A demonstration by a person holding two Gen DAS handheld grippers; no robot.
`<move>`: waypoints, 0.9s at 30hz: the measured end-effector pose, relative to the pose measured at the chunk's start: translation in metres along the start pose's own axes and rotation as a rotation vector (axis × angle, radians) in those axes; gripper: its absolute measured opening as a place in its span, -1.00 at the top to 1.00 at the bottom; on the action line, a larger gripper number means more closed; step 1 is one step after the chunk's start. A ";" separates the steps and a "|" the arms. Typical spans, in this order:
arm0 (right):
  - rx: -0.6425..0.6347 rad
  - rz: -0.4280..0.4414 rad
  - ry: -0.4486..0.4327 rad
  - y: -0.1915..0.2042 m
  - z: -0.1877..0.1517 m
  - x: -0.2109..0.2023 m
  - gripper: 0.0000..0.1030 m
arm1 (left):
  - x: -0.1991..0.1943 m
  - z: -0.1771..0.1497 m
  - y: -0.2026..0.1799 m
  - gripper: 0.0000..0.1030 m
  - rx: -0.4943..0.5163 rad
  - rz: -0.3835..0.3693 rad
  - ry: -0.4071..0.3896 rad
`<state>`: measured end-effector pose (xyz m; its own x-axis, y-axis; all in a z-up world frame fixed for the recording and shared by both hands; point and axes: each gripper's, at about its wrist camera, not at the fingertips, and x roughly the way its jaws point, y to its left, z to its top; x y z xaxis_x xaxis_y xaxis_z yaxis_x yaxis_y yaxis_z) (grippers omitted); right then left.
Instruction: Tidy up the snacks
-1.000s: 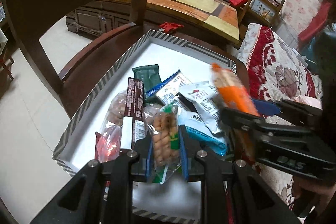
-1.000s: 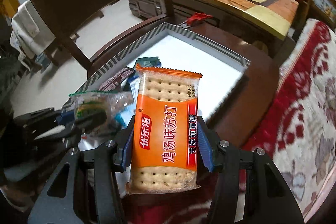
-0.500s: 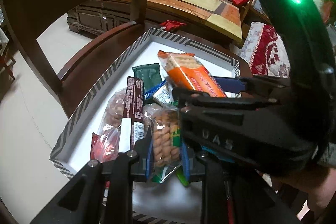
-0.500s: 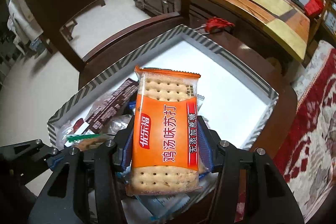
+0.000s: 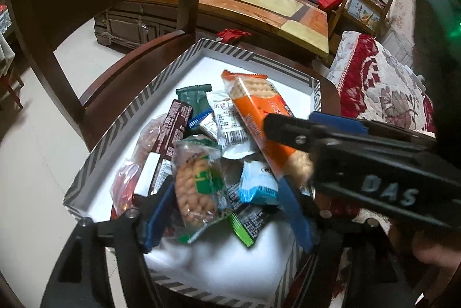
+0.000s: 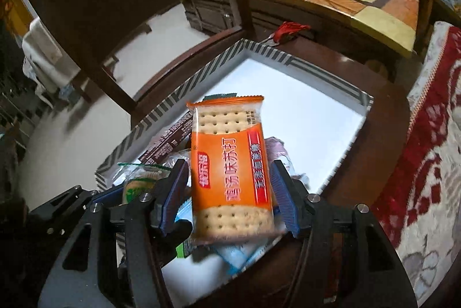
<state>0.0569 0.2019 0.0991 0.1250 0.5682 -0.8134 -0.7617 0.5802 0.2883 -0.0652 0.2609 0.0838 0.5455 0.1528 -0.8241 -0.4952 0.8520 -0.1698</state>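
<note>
Box far half bare (both grippers spread).

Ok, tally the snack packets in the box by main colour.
Orange: 1, cracker packet
Green: 2, dark green packet and green-labelled biscuit packet
Brown: 1, bar wrapper
White: 1, labelled sachet
Blue: 1, light blue packet
Red: 1, red bag
Total: 7 told apart; more lie partly buried.

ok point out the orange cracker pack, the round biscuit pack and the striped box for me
orange cracker pack (image 6: 230, 161): right wrist view, middle of the orange label.
round biscuit pack (image 5: 196, 187): left wrist view, on the biscuits behind the clear wrapper.
striped box (image 5: 135, 109): left wrist view, on its striped left wall.
</note>
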 end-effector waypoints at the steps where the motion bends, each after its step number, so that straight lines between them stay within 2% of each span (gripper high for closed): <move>1: 0.007 0.001 -0.011 -0.001 -0.002 -0.005 -0.14 | -0.001 -0.001 -0.001 -0.47 0.002 0.007 -0.001; 8: 0.069 -0.011 -0.083 -0.017 -0.030 -0.037 -0.14 | -0.018 -0.009 -0.006 -0.62 0.005 0.025 -0.053; 15: 0.136 -0.019 -0.086 -0.038 -0.062 -0.057 -0.14 | -0.030 -0.016 -0.012 -0.83 0.008 0.058 -0.095; 19: 0.113 -0.041 -0.100 -0.034 -0.079 -0.068 -0.14 | -0.038 -0.020 -0.019 -0.99 0.008 0.079 -0.128; 27: 0.123 -0.045 -0.113 -0.037 -0.100 -0.086 -0.14 | -0.044 -0.027 -0.028 -0.99 0.036 0.153 -0.121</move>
<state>0.0109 0.0729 0.1082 0.2325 0.5980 -0.7670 -0.6713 0.6694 0.3183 -0.0942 0.2169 0.1104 0.5440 0.3393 -0.7674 -0.5553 0.8313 -0.0261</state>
